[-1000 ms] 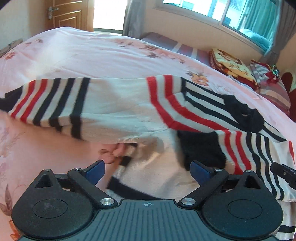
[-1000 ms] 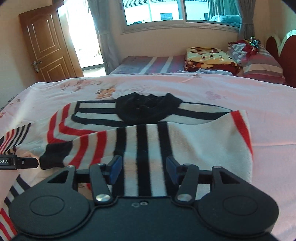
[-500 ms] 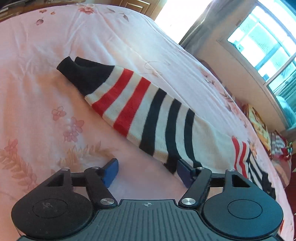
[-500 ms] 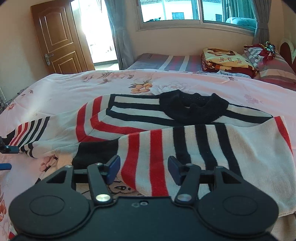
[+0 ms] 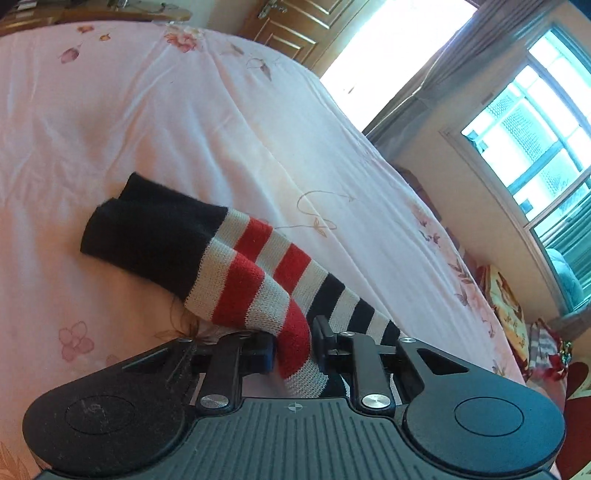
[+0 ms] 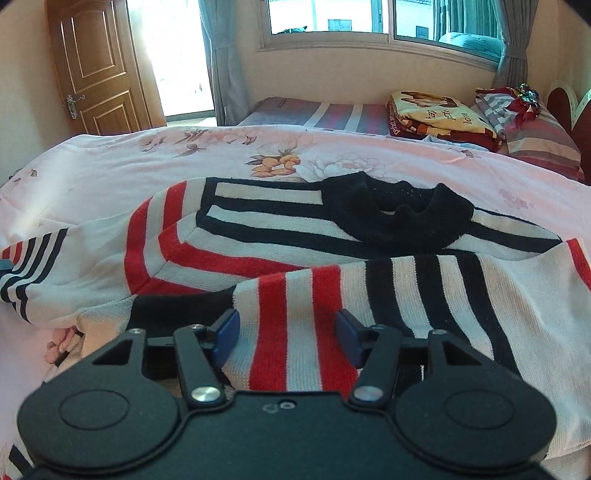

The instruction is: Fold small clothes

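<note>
Striped sweater [image 6: 280, 236] lies flat on the pink floral bedspread [image 6: 110, 155], black collar [image 6: 399, 214] facing the far edge of the bed, the window side. In our right wrist view one sleeve is folded across the body, long axis running left-right, black cuff [image 6: 177, 310] at its left end. The other sleeve [image 5: 236, 273] shows in our left wrist view: long axis runs diagonally from the gripper up and left, black cuff end pointing away from us toward the bed's far left area, cuff resting on the bedspread.

Our left gripper [image 5: 293, 350] is pinched tight on that sleeve, at the red-and-white striped part, knit bunched between the blue pads. Our right gripper [image 6: 288, 332] is spread wide over the folded sleeve, red and white stripes showing in the gap, pads not clamping anything. We cannot tell if they touch the knit.

Further out: wooden door [image 6: 99, 66] at the far left, grey curtains [image 6: 218, 62] beside it, a window [image 6: 369, 18] on the back wall. Folded blankets [image 6: 439, 114] and striped pillows [image 6: 535, 129] sit past the bed's far right corner.
</note>
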A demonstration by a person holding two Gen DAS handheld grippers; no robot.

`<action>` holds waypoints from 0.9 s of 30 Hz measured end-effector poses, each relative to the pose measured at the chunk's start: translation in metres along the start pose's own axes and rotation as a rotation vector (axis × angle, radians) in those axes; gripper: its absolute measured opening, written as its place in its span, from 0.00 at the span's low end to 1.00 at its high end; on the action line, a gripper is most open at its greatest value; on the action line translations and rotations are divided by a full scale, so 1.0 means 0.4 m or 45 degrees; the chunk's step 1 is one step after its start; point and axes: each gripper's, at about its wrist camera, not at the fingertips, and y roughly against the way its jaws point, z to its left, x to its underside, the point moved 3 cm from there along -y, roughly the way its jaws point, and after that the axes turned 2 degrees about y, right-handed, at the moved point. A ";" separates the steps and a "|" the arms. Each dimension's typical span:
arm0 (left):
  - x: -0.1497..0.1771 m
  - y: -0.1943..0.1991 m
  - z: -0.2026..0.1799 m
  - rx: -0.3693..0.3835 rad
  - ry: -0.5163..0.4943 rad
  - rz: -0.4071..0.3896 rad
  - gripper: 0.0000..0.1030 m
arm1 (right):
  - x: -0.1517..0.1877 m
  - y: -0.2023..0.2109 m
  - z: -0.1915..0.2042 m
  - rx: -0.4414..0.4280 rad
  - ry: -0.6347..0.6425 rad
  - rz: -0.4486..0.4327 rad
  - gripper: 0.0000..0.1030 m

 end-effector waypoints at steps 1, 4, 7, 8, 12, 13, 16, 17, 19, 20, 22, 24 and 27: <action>0.003 0.012 -0.020 0.019 -0.038 -0.017 0.12 | 0.003 -0.006 0.004 0.010 0.015 0.012 0.55; 0.009 0.067 -0.121 0.115 -0.220 -0.107 0.12 | 0.010 -0.015 0.007 0.013 0.035 0.017 0.56; 0.054 0.130 -0.286 0.294 -0.482 -0.150 0.12 | -0.002 0.002 -0.017 -0.028 -0.042 0.007 0.53; 0.082 0.150 -0.343 0.360 -0.575 -0.142 0.12 | -0.005 0.015 -0.032 -0.040 -0.089 -0.013 0.53; 0.266 0.188 -0.547 0.575 -0.894 -0.013 0.12 | -0.005 0.072 -0.109 -0.050 -0.228 -0.067 0.53; 0.330 0.191 -0.590 0.618 -0.973 0.045 0.11 | -0.002 0.086 -0.131 -0.038 -0.247 -0.074 0.53; 0.514 0.177 -0.669 0.654 -1.199 0.221 0.12 | 0.019 0.126 -0.205 0.016 -0.297 -0.088 0.54; 0.562 0.179 -0.685 0.643 -1.273 0.266 0.12 | 0.030 0.136 -0.229 0.026 -0.319 -0.081 0.54; 0.629 0.189 -0.699 0.601 -1.393 0.299 0.12 | 0.055 0.156 -0.281 0.036 -0.379 -0.068 0.55; 0.643 0.211 -0.702 0.596 -1.415 0.287 0.15 | 0.065 0.164 -0.300 0.038 -0.403 -0.062 0.58; 0.639 0.260 -0.706 0.606 -1.418 0.221 0.37 | 0.084 0.180 -0.336 0.033 -0.455 -0.061 0.61; 0.615 0.310 -0.703 0.634 -1.371 0.159 0.76 | 0.095 0.190 -0.361 0.016 -0.507 -0.065 0.61; 0.601 0.373 -0.690 0.664 -1.434 0.030 0.81 | 0.093 0.193 -0.366 -0.025 -0.550 -0.075 0.62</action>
